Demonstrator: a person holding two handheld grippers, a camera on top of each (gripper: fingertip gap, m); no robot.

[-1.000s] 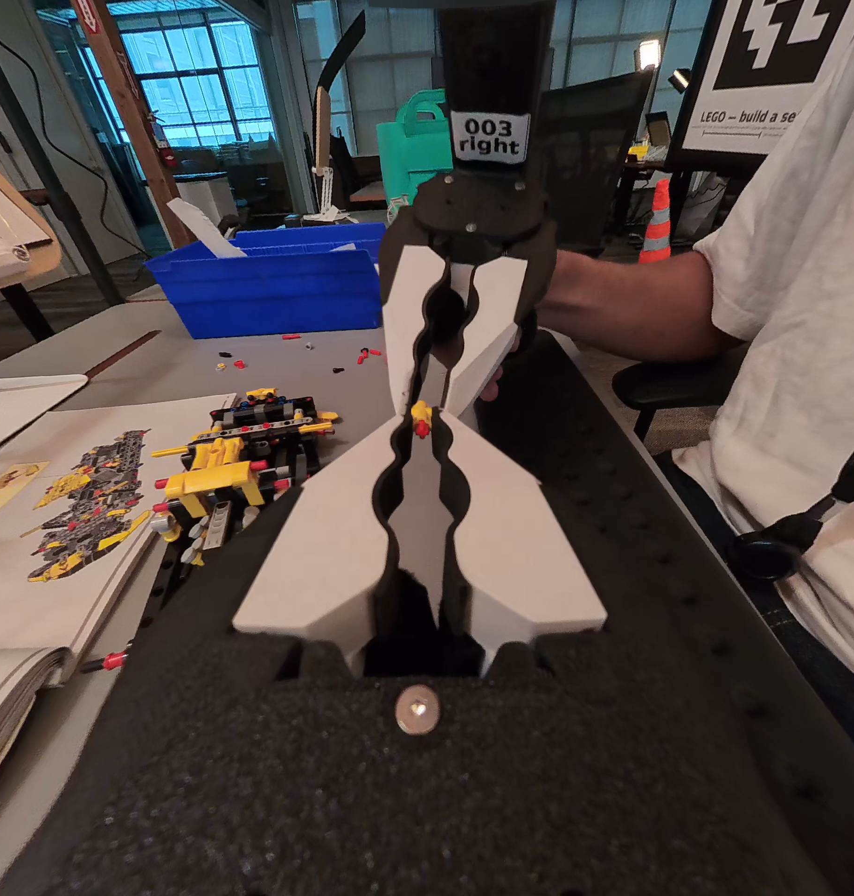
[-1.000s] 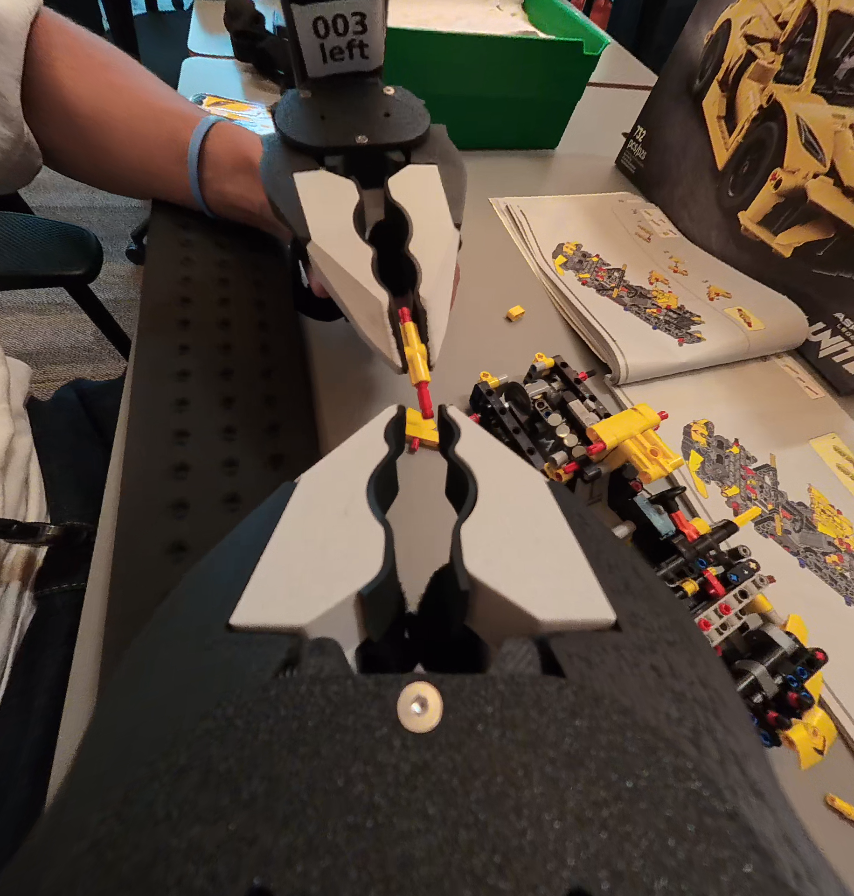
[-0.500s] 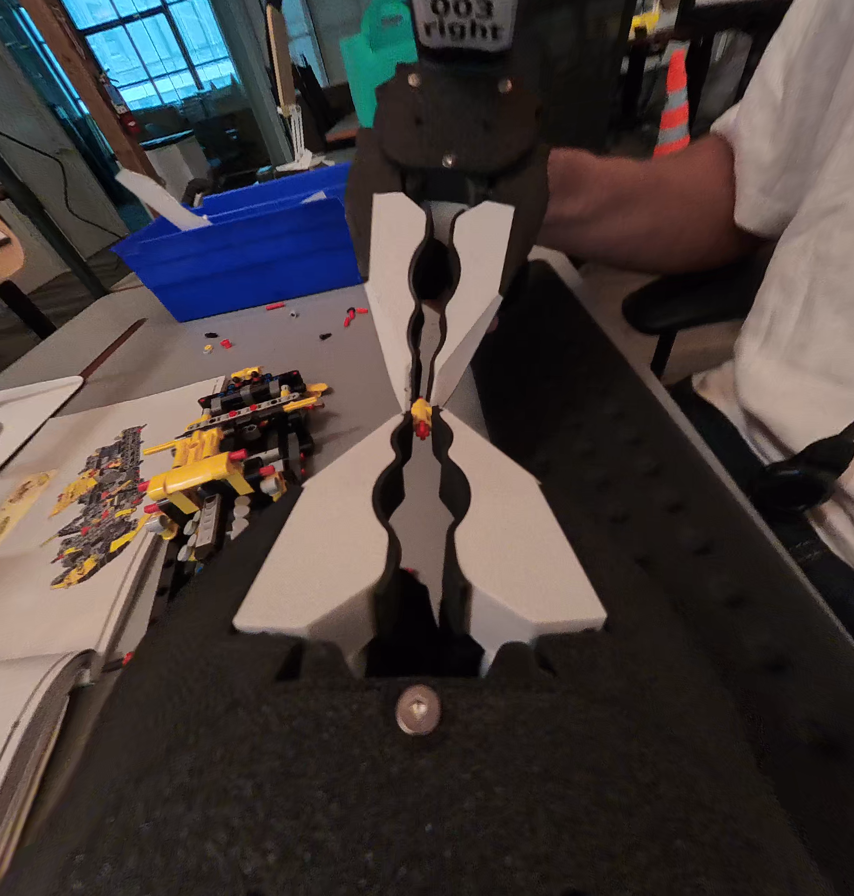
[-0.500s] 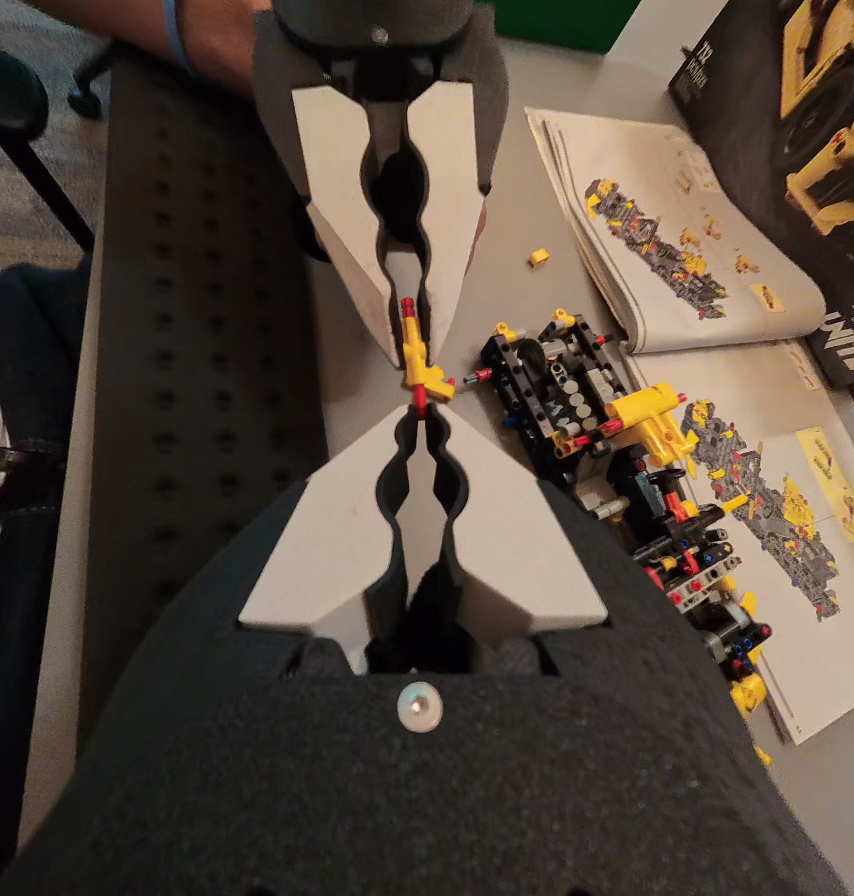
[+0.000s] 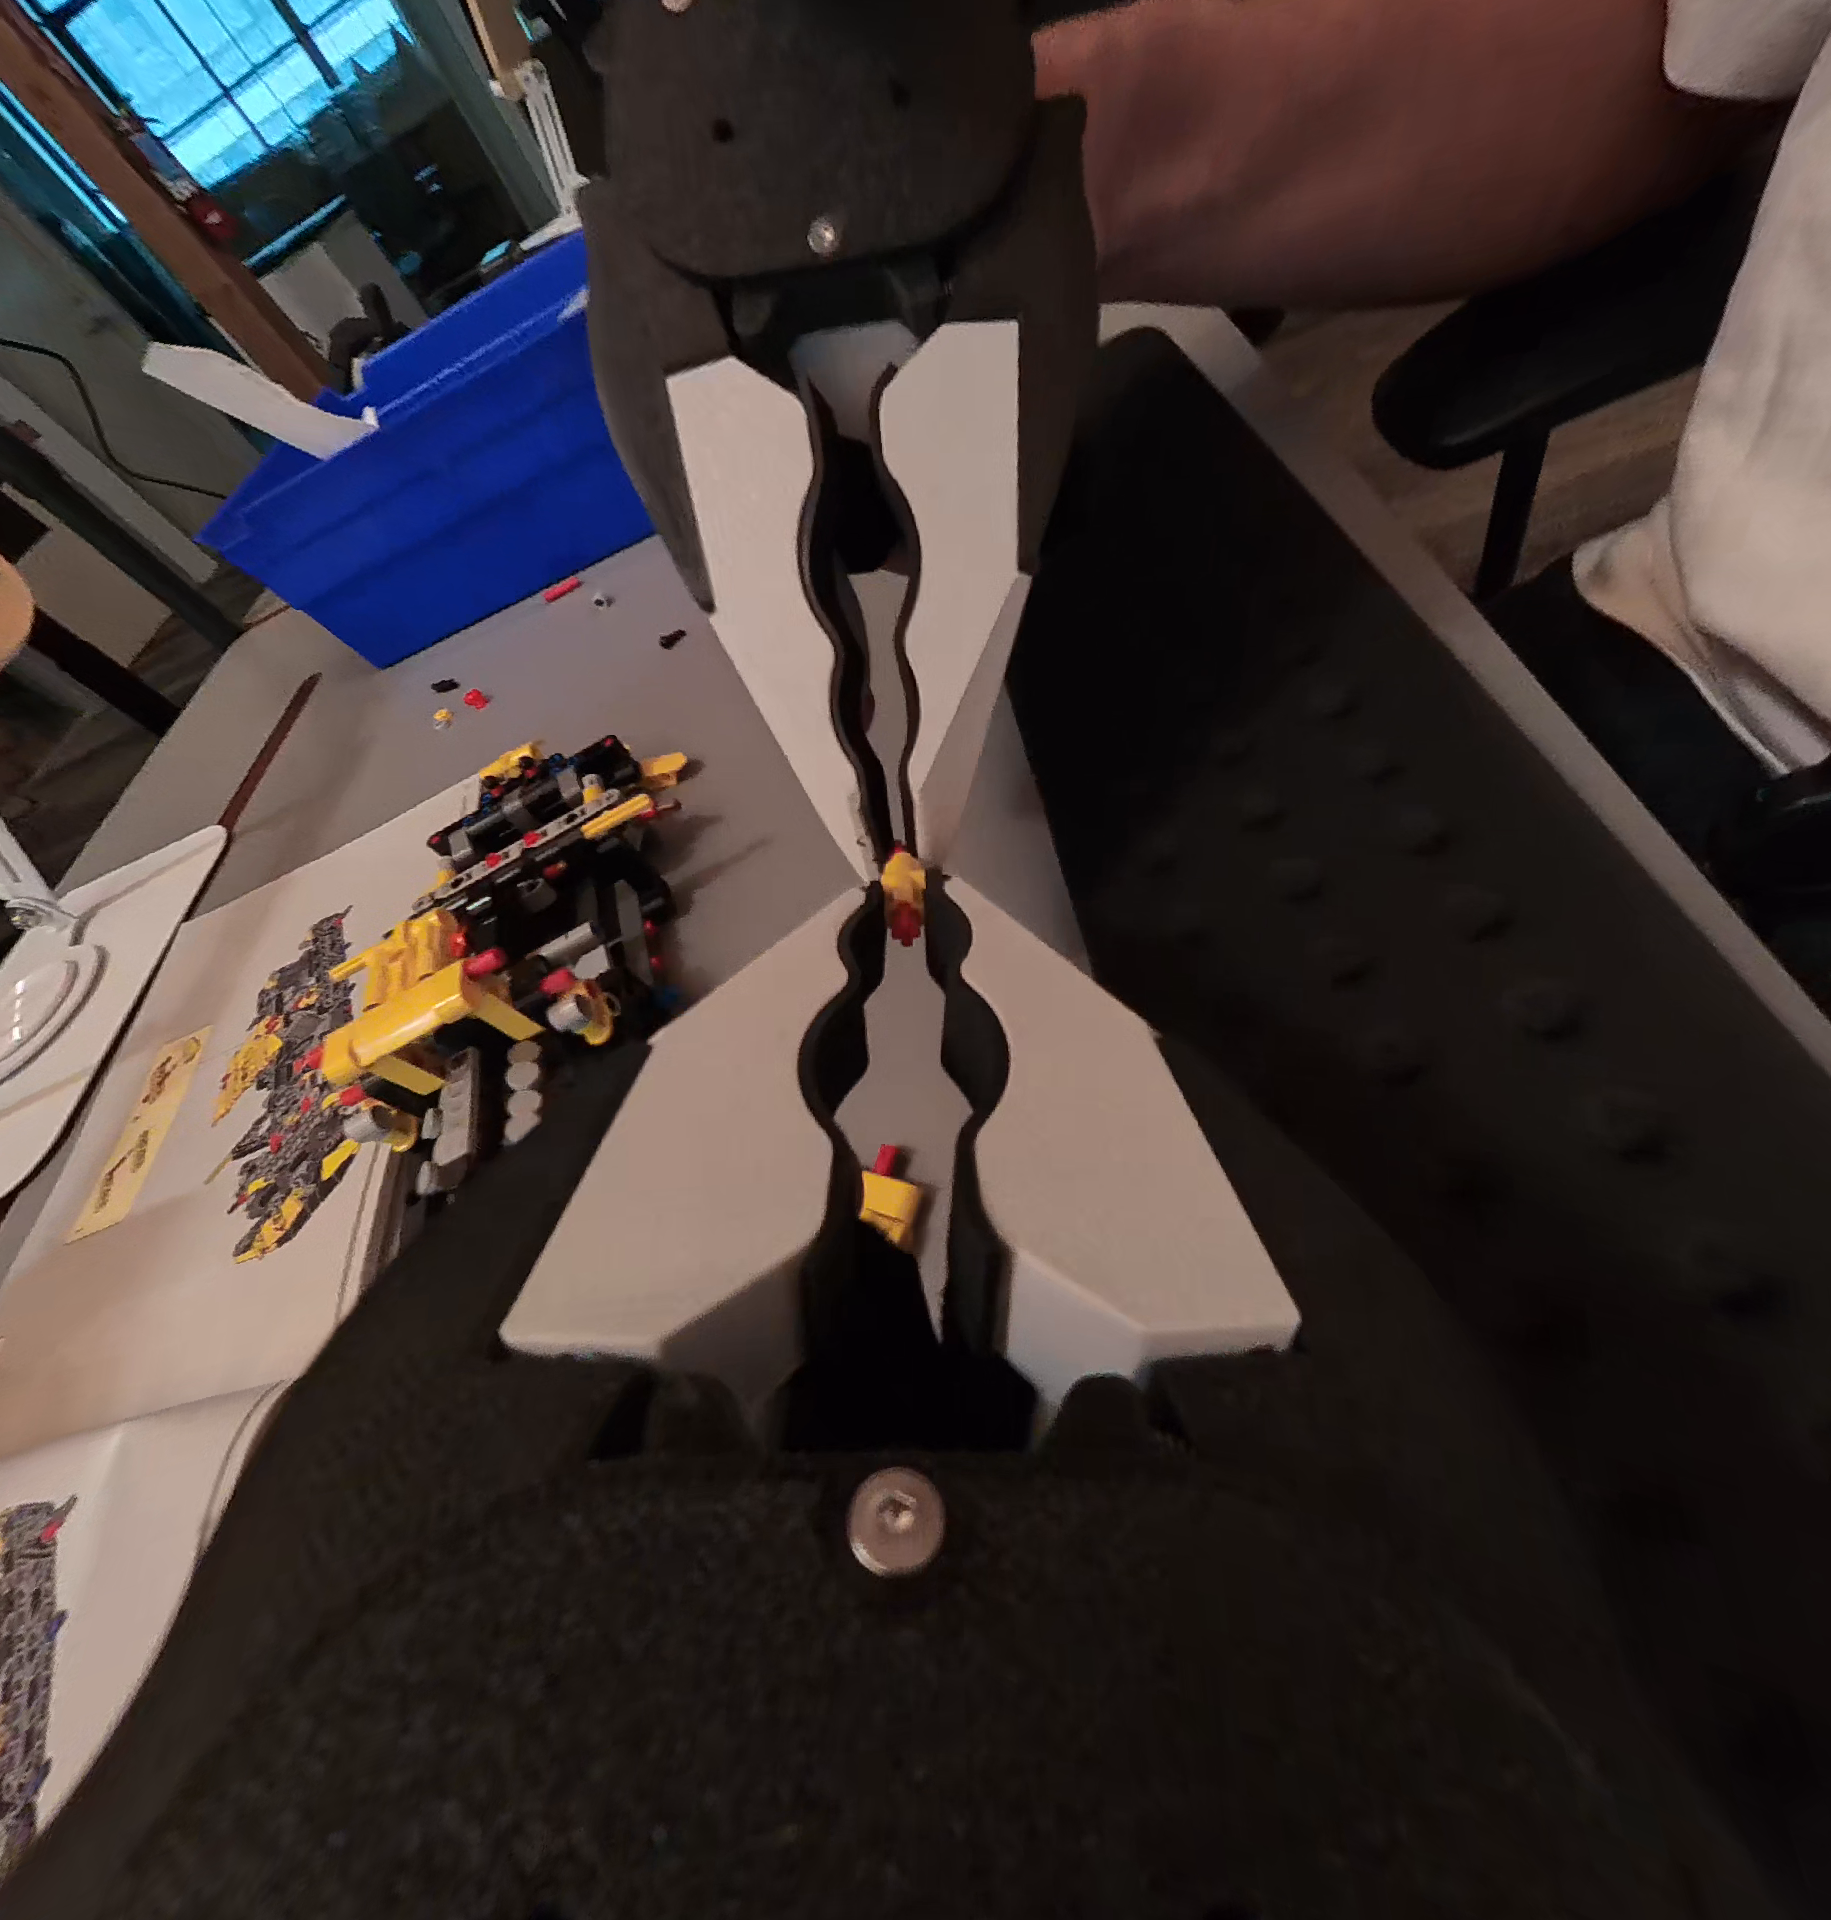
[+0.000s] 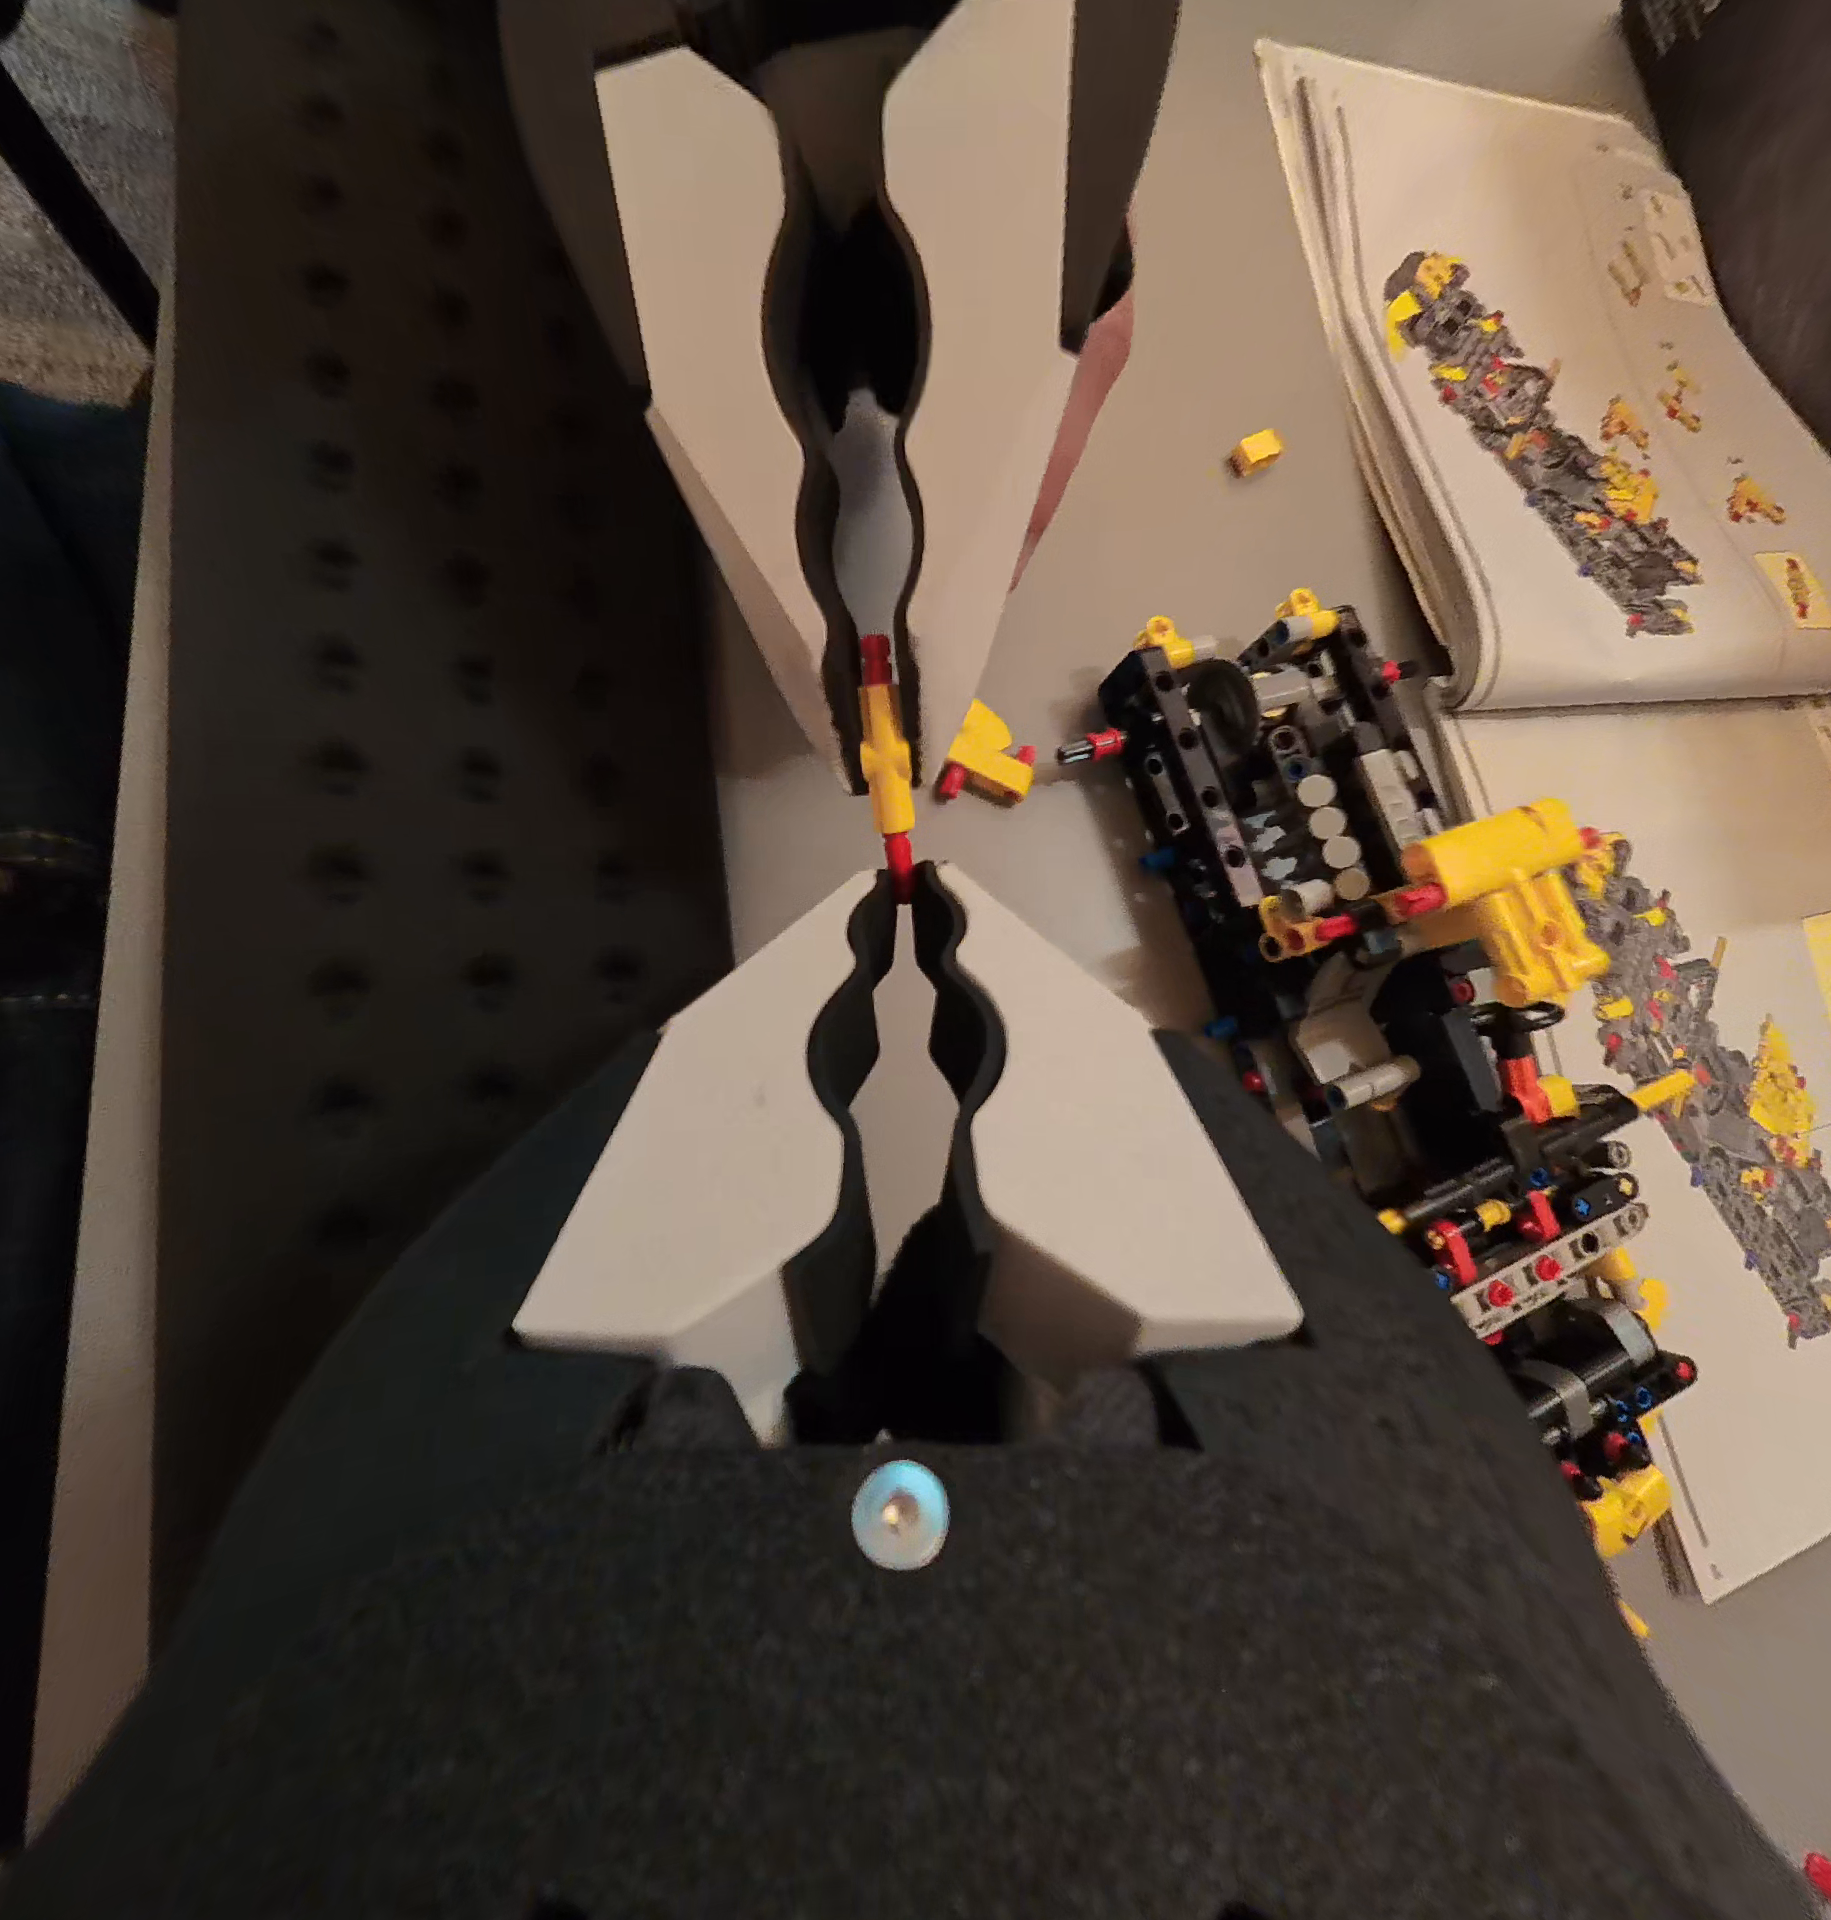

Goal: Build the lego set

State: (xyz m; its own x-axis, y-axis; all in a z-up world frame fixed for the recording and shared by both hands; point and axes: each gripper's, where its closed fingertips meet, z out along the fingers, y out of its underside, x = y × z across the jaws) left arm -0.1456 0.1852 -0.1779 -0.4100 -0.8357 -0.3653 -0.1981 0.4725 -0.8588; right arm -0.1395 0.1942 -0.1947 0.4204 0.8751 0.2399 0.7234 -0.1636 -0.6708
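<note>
My left gripper point(image 5: 900, 912) is shut on a thin yellow rod with red pin ends point(image 6: 883, 750) and holds it above the grey table. My right gripper point(image 6: 900, 891) meets it tip to tip, and its jaws pinch the rod's near red end point(image 6: 898, 868). The rod also shows in the left wrist view point(image 5: 903, 881). A small yellow connector with a red pin point(image 6: 984, 771) lies loose on the table just right of the tips. It shows below my left fingers in the left wrist view point(image 5: 888, 1195). The half-built black and yellow model point(image 6: 1410, 987) lies to the right.
An open instruction booklet point(image 6: 1565, 416) lies beyond the model point(image 5: 537, 935). A loose yellow piece point(image 6: 1256, 453) sits near it. A blue bin point(image 5: 454, 499) stands at the table's far end. A black foam mat point(image 6: 423, 623) runs along the person's side, and a forearm point(image 5: 1306, 156) reaches over it. My left and right fingertips are right by each other.
The grippers came together tip to tip. The yellow connector, held in my right gripper a second ago and then on the rod's end, now lies on the table. My right jaws have closed on the rod's red end.
</note>
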